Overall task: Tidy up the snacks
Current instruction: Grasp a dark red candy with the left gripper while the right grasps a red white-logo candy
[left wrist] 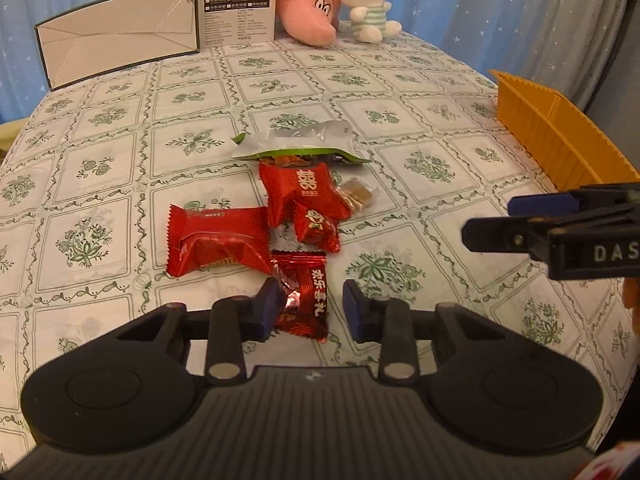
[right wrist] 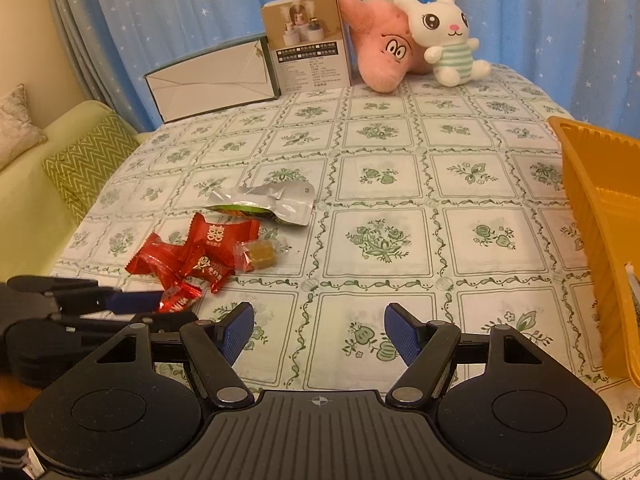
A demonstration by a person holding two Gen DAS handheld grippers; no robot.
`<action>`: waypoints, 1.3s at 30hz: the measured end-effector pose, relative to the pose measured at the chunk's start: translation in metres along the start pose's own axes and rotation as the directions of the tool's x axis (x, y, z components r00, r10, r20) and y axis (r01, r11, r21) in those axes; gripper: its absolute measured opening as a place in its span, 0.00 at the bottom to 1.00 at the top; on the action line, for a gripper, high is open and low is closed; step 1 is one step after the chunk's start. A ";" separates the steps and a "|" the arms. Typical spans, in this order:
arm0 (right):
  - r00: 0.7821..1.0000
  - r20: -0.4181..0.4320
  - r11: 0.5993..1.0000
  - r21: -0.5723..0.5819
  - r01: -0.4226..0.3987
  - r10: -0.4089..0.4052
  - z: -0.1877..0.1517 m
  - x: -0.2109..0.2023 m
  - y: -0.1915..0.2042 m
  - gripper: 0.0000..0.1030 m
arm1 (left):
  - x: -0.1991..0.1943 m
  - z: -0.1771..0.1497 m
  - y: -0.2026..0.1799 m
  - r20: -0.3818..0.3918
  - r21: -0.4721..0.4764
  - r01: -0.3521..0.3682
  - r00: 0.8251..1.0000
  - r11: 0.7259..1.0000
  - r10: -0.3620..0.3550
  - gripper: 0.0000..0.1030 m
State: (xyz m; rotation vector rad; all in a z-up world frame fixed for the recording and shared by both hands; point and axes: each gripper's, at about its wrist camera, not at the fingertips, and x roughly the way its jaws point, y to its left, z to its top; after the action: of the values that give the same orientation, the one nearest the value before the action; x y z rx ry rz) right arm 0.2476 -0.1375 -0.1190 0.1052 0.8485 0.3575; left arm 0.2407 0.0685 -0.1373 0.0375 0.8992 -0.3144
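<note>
Several snacks lie in a cluster on the tablecloth: a dark red foil packet (left wrist: 306, 300), a big red packet (left wrist: 218, 240), a red candy pack with gold characters (left wrist: 302, 192), a small red candy (left wrist: 316, 226), a clear-wrapped brown candy (left wrist: 356, 194) and a silver-green pouch (left wrist: 300, 142). My left gripper (left wrist: 310, 312) is open, its pads on either side of the dark red foil packet, left pad touching it. My right gripper (right wrist: 320, 332) is open and empty over bare cloth, right of the cluster (right wrist: 192, 256). The left gripper also shows in the right wrist view (right wrist: 132, 306).
An orange plastic bin (right wrist: 600, 216) stands at the table's right edge; it also shows in the left wrist view (left wrist: 556, 136). At the back stand a flat white box (left wrist: 120, 36), a product carton (left wrist: 238, 4), a pink plush (left wrist: 310, 4) and a white rabbit plush (left wrist: 368, 0). A sofa (right wrist: 36, 196) is left.
</note>
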 end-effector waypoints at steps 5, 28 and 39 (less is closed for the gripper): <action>1.000 0.003 1.000 -0.006 -0.001 0.001 0.000 0.002 0.002 0.70 | -0.010 -0.005 -0.005 0.009 -0.008 -0.019 1.000 1.000 0.019 0.21; 0.978 0.003 0.831 -0.528 -0.177 0.211 0.001 0.061 0.080 0.35 | -0.053 -0.012 0.046 0.135 -0.216 -0.150 0.974 0.965 0.182 0.21; 0.983 -0.010 0.795 -0.587 -0.153 0.181 0.001 0.081 0.089 0.19 | -0.051 -0.012 0.043 0.136 -0.214 -0.139 0.976 0.967 0.171 0.20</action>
State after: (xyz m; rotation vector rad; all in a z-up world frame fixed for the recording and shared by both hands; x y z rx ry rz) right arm 0.2741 -0.0253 -0.1556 -0.3927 0.6499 0.7705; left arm 0.2140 0.1243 -0.1097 -0.1041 0.7661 -0.0762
